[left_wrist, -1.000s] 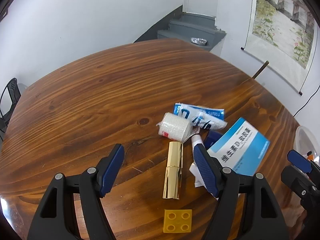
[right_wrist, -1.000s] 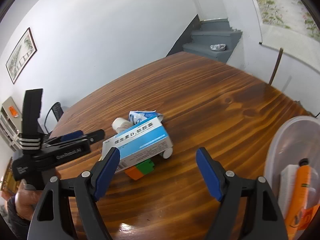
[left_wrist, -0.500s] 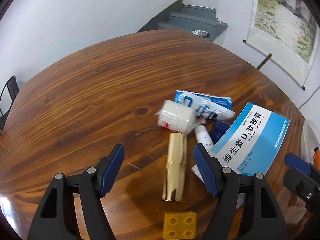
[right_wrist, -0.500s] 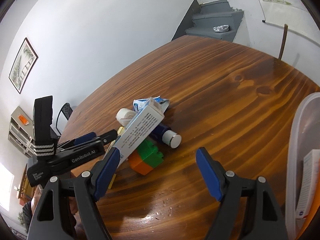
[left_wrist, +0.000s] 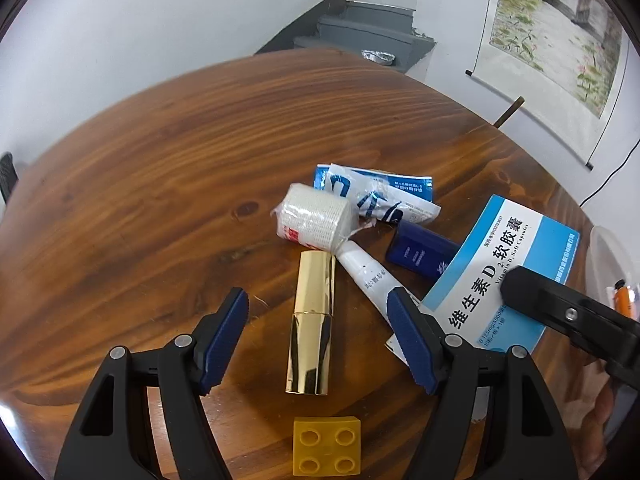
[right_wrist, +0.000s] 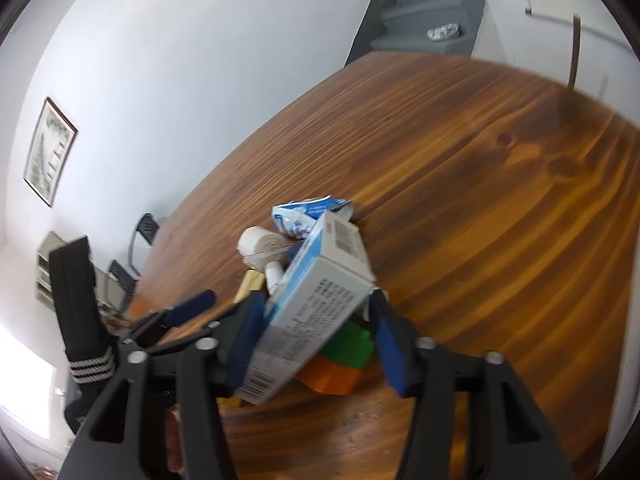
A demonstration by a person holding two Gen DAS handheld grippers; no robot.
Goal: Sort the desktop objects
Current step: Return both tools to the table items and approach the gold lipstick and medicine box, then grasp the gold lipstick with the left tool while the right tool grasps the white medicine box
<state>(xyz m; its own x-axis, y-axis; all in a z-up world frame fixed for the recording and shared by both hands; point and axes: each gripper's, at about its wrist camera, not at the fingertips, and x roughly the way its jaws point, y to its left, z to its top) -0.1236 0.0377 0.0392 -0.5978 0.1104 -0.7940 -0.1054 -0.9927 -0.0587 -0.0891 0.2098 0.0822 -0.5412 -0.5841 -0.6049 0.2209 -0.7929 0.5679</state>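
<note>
The left tool point(left_wrist: 318, 334) is held tilted down over the wooden desk point(left_wrist: 160, 184), its blue pads wide apart with nothing gripped; a gold tube point(left_wrist: 311, 322) lies between them on the desk, its long axis running from the bottom toward the top of the frame. The right tool point(right_wrist: 314, 342) is angled down at the lower centre of its view, and its jaws are closing around a blue-and-white medicine box point(right_wrist: 316, 300). The left pad is seen against the box; contact at the right pad cannot be told through the blur. The box is tipped on edge, its long axis running from lower left toward upper right. A gauze roll point(left_wrist: 314, 218), a crumpled blue packet point(left_wrist: 376, 194) and a white tube point(left_wrist: 366, 274) are clustered beside it. White walls and grey stairs point(left_wrist: 360, 36) are seen beyond the desk.
</note>
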